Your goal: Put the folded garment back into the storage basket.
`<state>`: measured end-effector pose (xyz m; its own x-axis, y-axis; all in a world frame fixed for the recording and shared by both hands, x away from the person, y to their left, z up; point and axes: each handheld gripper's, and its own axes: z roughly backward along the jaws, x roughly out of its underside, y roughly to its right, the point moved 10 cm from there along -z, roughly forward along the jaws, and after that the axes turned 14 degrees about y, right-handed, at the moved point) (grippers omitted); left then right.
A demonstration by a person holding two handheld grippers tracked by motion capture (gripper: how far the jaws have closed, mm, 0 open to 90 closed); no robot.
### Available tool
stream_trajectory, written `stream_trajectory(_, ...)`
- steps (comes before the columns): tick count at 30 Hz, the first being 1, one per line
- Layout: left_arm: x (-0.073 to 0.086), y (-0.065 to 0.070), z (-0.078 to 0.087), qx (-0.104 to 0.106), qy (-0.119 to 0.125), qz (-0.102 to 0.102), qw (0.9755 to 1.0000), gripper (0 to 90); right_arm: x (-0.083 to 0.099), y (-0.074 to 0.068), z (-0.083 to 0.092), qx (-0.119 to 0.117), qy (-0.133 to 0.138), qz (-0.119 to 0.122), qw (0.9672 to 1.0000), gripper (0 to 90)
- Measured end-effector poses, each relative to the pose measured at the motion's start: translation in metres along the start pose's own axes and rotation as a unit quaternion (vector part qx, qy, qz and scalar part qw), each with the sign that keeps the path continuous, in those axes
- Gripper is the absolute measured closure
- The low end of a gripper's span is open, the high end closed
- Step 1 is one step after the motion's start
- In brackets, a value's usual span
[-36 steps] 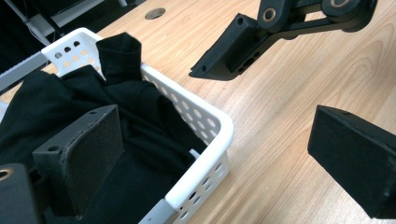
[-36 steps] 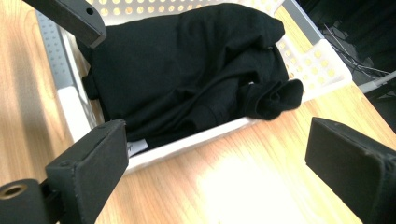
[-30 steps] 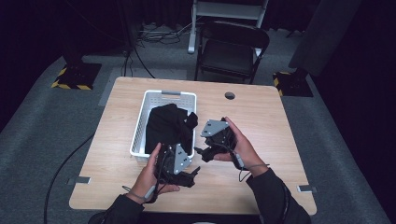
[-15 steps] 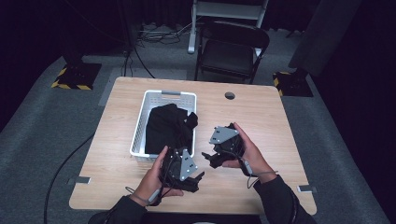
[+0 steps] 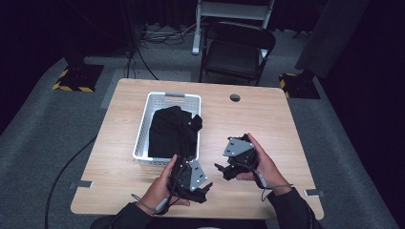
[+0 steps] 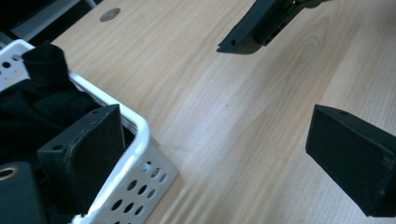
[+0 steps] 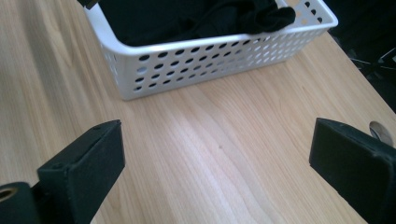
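A white perforated basket (image 5: 142, 128) stands on the wooden table (image 5: 267, 119), left of centre, with black clothing (image 5: 171, 128) piled in it; a fold hangs over its right rim. The basket (image 7: 210, 53) and the clothing (image 7: 187, 16) lie ahead in the right gripper view. My left gripper (image 5: 205, 188) is at the basket's near right corner, open and holding nothing. In the left gripper view one jaw overlaps the basket's rim (image 6: 135, 126) and the other is over bare wood. My right gripper (image 5: 222, 171) hovers open over the table right of the basket, nothing between its jaws.
A round cable hole (image 5: 234, 98) sits near the table's far edge. A black folding chair (image 5: 236, 50) stands behind the table. Cables (image 5: 62, 171) trail on the grey floor at left. Bare wood stretches right of the basket.
Both grippers have drawn back from the basket toward the near edge of the table. The clothing stays in the basket.
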<state>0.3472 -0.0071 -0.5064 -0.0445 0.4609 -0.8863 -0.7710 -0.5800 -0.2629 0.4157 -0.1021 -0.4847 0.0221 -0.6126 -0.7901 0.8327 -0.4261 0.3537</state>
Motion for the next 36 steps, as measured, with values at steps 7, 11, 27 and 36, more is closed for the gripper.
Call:
stream_trajectory(7,0.009,0.011,-0.005,0.013,-0.016,-0.004,0.9998,4.1,0.019,-0.002,0.008,0.013,-0.012,0.003,0.9998,3.3)
stream_trajectory(11,0.015,0.015,-0.008,0.014,-0.028,-0.005,0.9995,3.8,0.028,-0.004,0.011,0.012,-0.018,0.000,0.9998,3.0)
stream_trajectory(27,0.036,0.036,-0.017,0.050,-0.065,-0.014,0.9966,4.1,0.078,-0.025,0.022,0.002,-0.045,-0.016,0.9988,3.0)
stream_trajectory(36,0.051,0.042,-0.021,0.063,-0.083,-0.009,0.9945,4.2,0.100,-0.030,0.031,0.010,-0.060,-0.030,0.9977,3.0)
